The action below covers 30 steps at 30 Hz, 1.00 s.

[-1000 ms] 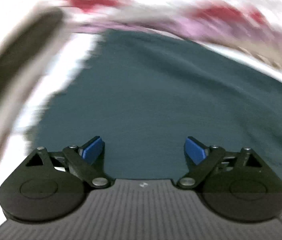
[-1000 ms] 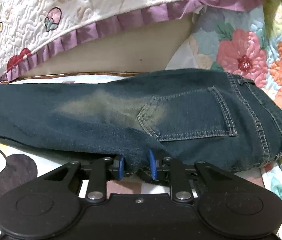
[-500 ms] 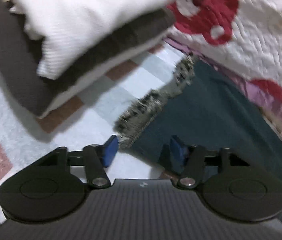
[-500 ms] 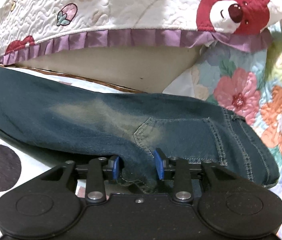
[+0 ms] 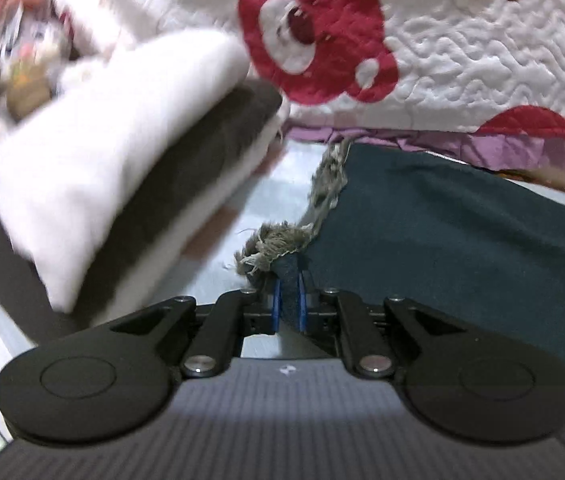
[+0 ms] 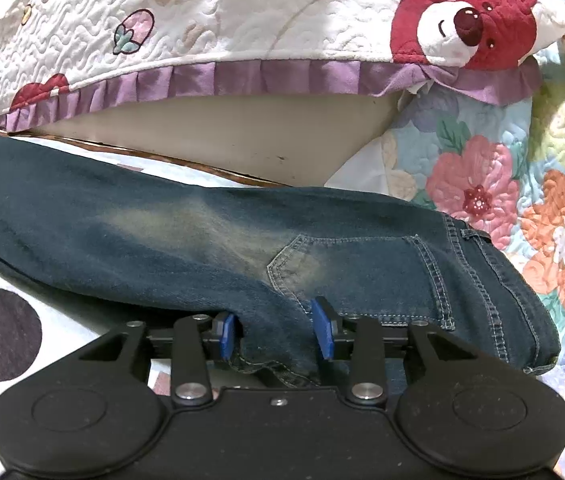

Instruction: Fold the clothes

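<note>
Jeans lie flat on the bed, stretched out long.

Left wrist view: the left gripper is pinched tight on the corner of the leg end, right by the frayed hem. Only a thin bit of cloth sits between the 2 blue pads. A stack of folded clothes sits close by on the left. A quilt with red bears hangs behind.

Right wrist view: the right gripper is at the seat end of the jeans, just under the back pocket. Its pads stand a little apart, with a fat bunch of cloth between them. I think they are loose on it, not squeezing. A flowery quilt lies to the right.

To do this step well, I think the left grip must stay firm, because so little cloth is held and it could slip out. The frayed threads may pull loose, so holding the solid cloth is better. If the leg end gets lifted, it should go up high enough to clear the stack. It should then come down square over the seat end, edges lined up. The right gripper should hold its end steady so the jeans do not slide or bunch.
</note>
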{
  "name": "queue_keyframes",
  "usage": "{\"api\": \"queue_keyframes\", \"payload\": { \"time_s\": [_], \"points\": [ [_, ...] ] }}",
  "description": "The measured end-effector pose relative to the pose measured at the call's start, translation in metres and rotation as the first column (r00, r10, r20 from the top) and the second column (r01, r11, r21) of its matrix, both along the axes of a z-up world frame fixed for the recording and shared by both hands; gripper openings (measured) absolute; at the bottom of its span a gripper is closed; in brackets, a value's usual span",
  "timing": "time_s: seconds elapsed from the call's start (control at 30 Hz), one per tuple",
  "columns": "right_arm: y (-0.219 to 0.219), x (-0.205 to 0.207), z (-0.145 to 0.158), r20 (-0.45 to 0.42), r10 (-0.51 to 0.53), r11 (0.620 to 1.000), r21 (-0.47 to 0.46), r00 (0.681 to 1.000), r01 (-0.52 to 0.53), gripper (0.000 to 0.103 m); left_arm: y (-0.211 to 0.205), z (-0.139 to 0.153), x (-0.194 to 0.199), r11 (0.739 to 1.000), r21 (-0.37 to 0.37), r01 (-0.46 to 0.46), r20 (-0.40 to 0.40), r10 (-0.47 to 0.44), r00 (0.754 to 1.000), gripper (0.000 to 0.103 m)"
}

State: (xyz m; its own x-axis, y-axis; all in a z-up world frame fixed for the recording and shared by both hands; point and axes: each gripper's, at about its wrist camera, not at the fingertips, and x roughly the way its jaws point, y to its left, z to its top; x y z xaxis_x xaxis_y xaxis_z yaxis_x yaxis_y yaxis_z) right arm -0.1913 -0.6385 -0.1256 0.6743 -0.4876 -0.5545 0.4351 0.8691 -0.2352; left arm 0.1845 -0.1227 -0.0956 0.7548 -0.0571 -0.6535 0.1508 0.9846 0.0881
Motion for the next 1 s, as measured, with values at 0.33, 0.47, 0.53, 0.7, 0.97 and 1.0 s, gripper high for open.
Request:
{"api": "queue_keyframes", "payload": {
  "time_s": [0.33,0.47,0.53,0.7,0.97,1.0],
  "points": [
    [-0.003,-0.002,-0.001,-0.055,0.001,1.0,0.026,0.998,0.0,0.034,0.016,-0.016,0.016,0.995,-0.059,-0.081,-0.104,0.075,0.992,0.009],
    [-0.009,-0.002,-0.001,-0.097,-0.015,0.994,0.104,0.995,0.025,0.042,0.02,-0.029,0.02,0.992,-0.066,-0.109,-0.152,0.098,0.984,0.01],
    [-0.017,-0.007,0.002,-0.111,-0.032,0.973,0.224,0.993,0.056,0.048,0.02,-0.028,0.019,0.99,-0.042,-0.132,-0.162,0.124,0.979,0.019],
    [-0.006,-0.022,0.019,-0.016,-0.084,0.925,0.371,0.996,0.084,0.051,0.028,-0.004,0.007,0.945,-0.029,-0.325,-0.183,0.314,0.931,0.058],
    [0.052,0.043,0.048,0.115,0.072,0.905,0.411,0.991,-0.114,0.059,-0.104,0.024,-0.022,0.948,-0.184,0.26,-0.073,-0.277,0.958,0.06],
    [0.057,0.06,0.044,0.097,0.092,0.895,0.429,0.991,-0.125,0.059,-0.126,0.023,-0.027,0.915,-0.209,0.346,-0.061,-0.365,0.929,0.06]
  ]
}}
